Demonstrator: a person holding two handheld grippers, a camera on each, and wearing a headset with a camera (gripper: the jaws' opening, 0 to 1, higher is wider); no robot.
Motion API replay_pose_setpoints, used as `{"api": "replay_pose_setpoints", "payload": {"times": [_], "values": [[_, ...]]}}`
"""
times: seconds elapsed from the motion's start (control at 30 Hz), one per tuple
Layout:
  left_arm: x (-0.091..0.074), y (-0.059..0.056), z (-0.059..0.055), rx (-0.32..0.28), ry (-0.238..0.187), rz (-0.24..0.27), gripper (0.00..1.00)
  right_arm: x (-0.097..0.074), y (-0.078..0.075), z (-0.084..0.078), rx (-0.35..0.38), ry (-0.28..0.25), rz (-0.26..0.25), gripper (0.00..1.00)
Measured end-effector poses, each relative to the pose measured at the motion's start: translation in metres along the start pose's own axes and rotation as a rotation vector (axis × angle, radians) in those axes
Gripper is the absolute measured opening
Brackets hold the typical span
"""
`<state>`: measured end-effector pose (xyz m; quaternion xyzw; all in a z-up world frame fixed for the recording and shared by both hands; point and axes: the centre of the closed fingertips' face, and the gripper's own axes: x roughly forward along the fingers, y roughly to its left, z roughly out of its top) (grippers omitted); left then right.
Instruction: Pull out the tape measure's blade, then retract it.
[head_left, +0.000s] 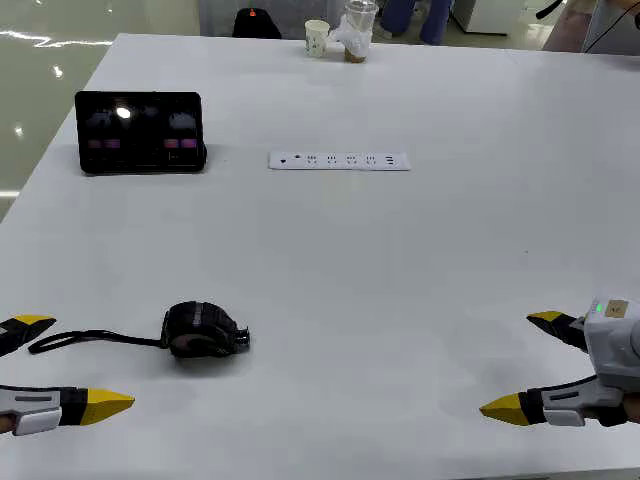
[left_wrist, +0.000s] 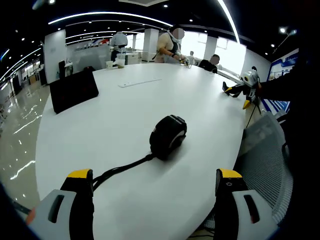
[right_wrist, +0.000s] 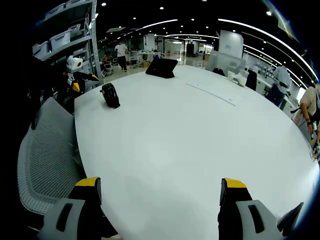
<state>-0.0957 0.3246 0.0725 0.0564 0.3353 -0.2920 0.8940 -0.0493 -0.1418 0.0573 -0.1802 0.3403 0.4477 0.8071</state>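
A black tape measure (head_left: 203, 330) lies on the white table (head_left: 400, 260) at the lower left, its black wrist strap (head_left: 90, 340) trailing left. The blade is inside the case. My left gripper (head_left: 60, 365) stands open at the table's left front edge, just left of the strap end; in the left gripper view the tape measure (left_wrist: 168, 135) sits ahead between the yellow-tipped jaws of my left gripper (left_wrist: 155, 176), apart from them. My right gripper (head_left: 530, 365) is open at the lower right, far from the tape measure (right_wrist: 110, 95), nothing between its jaws (right_wrist: 160, 186).
A black tablet stand (head_left: 140, 132) sits at the back left and a white power strip (head_left: 339, 160) at the back middle. A paper cup (head_left: 317, 38) and a clear cup (head_left: 358, 30) stand at the far edge. A grey mesh chair (right_wrist: 45, 160) is beside the table.
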Motion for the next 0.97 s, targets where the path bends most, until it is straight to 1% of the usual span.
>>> {"api": "replay_pose_setpoints", "payload": {"times": [0.03, 0.17, 0.3, 0.37, 0.47, 0.5, 0.73, 0.97], "values": [[0.0, -0.002, 0.0, -0.005, -0.001, -0.004, 0.99, -0.002, -0.001, -0.001, 0.001, 0.0, -0.003, 0.99], [0.0, -0.002, 0.0, -0.008, -0.001, -0.006, 0.99, -0.006, -0.001, -0.004, 0.007, 0.002, -0.01, 0.99], [0.001, -0.002, 0.0, -0.01, 0.003, -0.008, 0.99, -0.005, 0.001, -0.008, 0.019, 0.007, -0.011, 0.99], [0.001, -0.003, 0.0, -0.006, 0.004, -0.013, 0.99, -0.004, 0.004, -0.01, 0.015, 0.011, -0.008, 0.99], [0.0, -0.004, 0.001, -0.002, 0.005, -0.014, 0.99, -0.003, 0.005, -0.011, 0.013, 0.013, -0.003, 0.99], [0.001, -0.005, 0.001, -0.01, 0.01, -0.023, 0.99, -0.003, 0.005, -0.011, 0.017, 0.013, -0.003, 0.99], [0.0, 0.0, 0.003, -0.005, -0.001, -0.007, 0.99, 0.0, 0.009, -0.011, 0.016, 0.009, 0.004, 0.99], [-0.002, 0.003, 0.004, -0.006, -0.004, -0.002, 0.99, -0.001, 0.009, -0.01, 0.013, 0.01, 0.003, 0.99]]}}
